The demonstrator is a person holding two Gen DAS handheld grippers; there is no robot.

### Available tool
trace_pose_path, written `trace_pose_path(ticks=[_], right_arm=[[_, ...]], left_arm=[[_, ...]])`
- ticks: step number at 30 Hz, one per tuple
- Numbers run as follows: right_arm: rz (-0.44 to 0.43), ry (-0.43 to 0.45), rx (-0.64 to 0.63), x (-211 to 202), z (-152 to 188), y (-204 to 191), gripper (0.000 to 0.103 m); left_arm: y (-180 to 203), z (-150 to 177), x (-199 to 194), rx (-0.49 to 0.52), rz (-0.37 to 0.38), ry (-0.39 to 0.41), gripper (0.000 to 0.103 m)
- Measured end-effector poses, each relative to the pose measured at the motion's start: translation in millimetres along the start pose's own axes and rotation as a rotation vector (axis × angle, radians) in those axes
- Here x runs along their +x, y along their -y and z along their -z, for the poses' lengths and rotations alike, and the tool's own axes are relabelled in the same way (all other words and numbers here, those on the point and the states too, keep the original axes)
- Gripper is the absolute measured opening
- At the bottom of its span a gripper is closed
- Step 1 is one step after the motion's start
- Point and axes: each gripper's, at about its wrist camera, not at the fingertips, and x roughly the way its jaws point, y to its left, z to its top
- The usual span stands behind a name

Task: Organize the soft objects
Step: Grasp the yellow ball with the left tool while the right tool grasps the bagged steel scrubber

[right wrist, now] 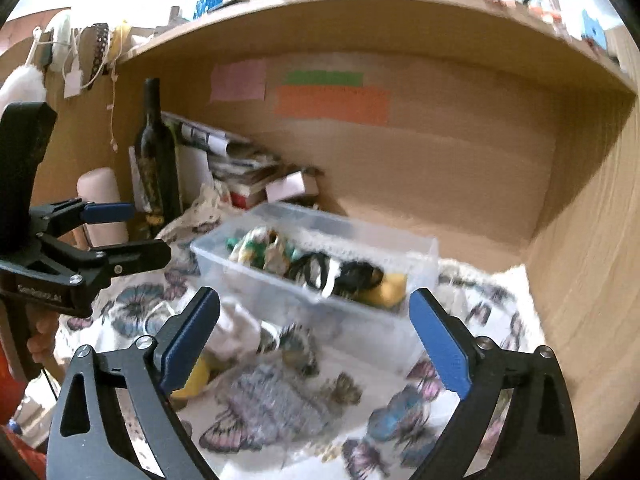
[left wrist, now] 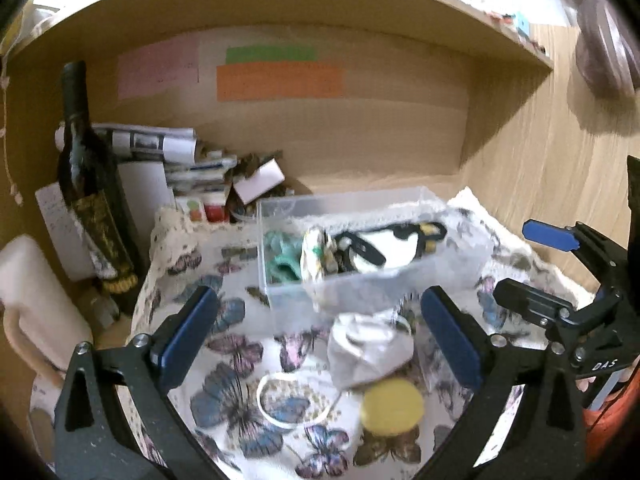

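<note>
A clear plastic box (left wrist: 280, 292) (right wrist: 416, 256) stands on a butterfly-print cloth (left wrist: 232, 396) (right wrist: 272, 404) and holds several soft items, among them green, patterned, black-and-white and yellow ones. In front of it lie a white face mask (left wrist: 368, 350) (right wrist: 236, 332) and a round yellow sponge (left wrist: 392, 406) (right wrist: 196, 380). My left gripper (left wrist: 320, 336) is open and empty just above the mask; it also shows in the right wrist view (right wrist: 132, 232). My right gripper (right wrist: 316, 340) is open and empty near the box front; it also shows in the left wrist view (left wrist: 536, 268).
A dark wine bottle (left wrist: 92, 184) (right wrist: 154, 152) stands at the left by stacked papers and small boxes (left wrist: 192, 168). A white bottle (left wrist: 36, 300) is at far left. A wooden shelf back (left wrist: 320, 128) and side wall (right wrist: 592, 240) enclose the space.
</note>
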Motion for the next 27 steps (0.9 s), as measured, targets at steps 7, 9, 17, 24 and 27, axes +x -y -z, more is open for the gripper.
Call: trace_pose_path(ticks=[7,9,17,24,27], right_arm=[[-0.045,-0.125,0.073,20.2,36.1,3.1,0.095],[-0.060,-0.164,0.088,26.8,45.0,2.5,0.095],[-0.102,-0.245,0.090,38.4,61.6,-3.8,0.076],[-0.090,-0.233,0.083,35.7,64.9,-7.1,0.040],[-0.101,-0.214,0.106,30.2,64.5,-2.3,0.029]], left_arm=[[12.2,36.0,10.7,0.013,0.022,-0.092,0.103],[13.6,44.0,14.6,0.009,0.029,-0.115,0.103],[18.5,66.1,25.9,-0.004,0.063,-0.155,0.099],[22.6,69.4,31.2,-0.023,0.157,-0.180,0.065],[29.1,69.6,30.0,-0.006,0.202,-0.186,0.045]])
